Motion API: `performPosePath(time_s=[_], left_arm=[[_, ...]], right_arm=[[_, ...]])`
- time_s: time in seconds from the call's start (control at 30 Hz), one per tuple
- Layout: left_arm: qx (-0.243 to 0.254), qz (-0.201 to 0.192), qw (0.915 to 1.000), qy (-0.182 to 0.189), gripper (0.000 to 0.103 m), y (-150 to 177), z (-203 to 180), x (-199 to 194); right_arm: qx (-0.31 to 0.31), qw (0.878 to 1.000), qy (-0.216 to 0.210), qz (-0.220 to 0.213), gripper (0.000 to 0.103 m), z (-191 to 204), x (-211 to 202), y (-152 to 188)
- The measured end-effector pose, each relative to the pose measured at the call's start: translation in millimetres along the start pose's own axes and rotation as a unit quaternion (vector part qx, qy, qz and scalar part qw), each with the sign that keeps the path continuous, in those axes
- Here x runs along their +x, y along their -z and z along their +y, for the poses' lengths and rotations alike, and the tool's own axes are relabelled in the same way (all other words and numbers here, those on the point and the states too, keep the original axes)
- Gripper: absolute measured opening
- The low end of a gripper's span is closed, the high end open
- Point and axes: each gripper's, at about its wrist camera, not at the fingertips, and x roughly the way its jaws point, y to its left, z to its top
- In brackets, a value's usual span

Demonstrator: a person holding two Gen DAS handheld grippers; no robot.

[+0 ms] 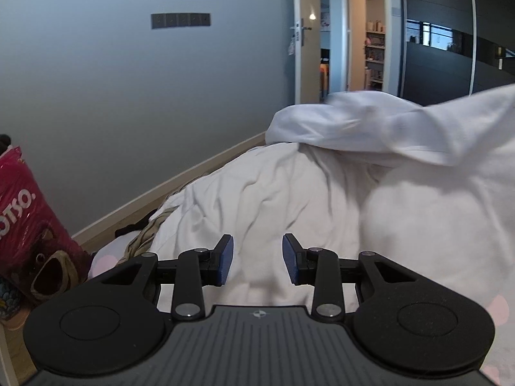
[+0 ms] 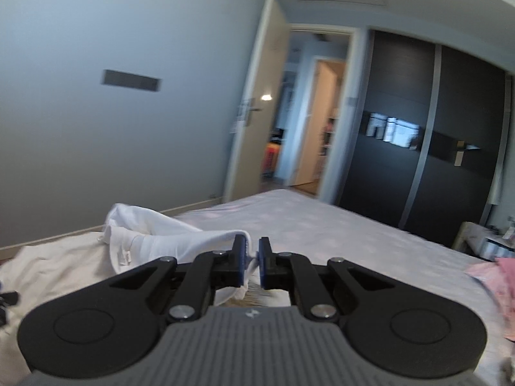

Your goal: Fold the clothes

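A white garment (image 2: pixel 161 241) is lifted off the bed, with my right gripper (image 2: pixel 253 259) shut on its edge; the cloth shows pinched between the blue pads and trails away to the left. In the left wrist view the same white garment (image 1: pixel 402 128) hangs blurred across the upper right, above a heap of crumpled white clothes (image 1: pixel 257 193). My left gripper (image 1: pixel 257 259) hovers low over that heap, open, with nothing between its blue pads.
A pink bag with a bear print (image 1: pixel 29 225) stands at the left edge. The bed's pale pink sheet (image 2: pixel 322 218) stretches toward a dark wardrobe (image 2: pixel 418 128) and an open door (image 2: pixel 257 96). Pink cloth (image 2: pixel 495 276) lies at the bed's right edge.
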Motion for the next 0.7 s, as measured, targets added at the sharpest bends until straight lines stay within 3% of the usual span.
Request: performPosePath(time_s=[0.17,0.43,0.57,0.63,0.7], left_arm=[[0.029,-0.005,0.9993,0.024,0.032,0.3,-14.2,-4.7],[0.113,-0.003,0.9899,0.085,0.032,4.7,-57.3,-11.6],[0.167,0.001,0.9768,0.134,0.032,7.7,-91.3,-12.8],[0.196,0.007,0.9668,0.164,0.032,10.6,-111.9,-14.2],[0.234,0.007,0.9533,0.190,0.039,16.3,-136.1,-15.7]], right_arm=[[0.011,0.997,0.071,0.029,0.009,-59.0,-31.5,40.3],[0.013,0.977,0.165,0.131,0.009,-123.4,-59.1,128.1],[0.033,0.962,0.214,0.166,0.009,-154.2,-73.2,150.3],[0.026,0.955,0.236,0.179,0.009,-174.3,-82.3,161.7],[0.022,0.947,0.252,0.197,0.009,-189.0,-91.0,169.8]])
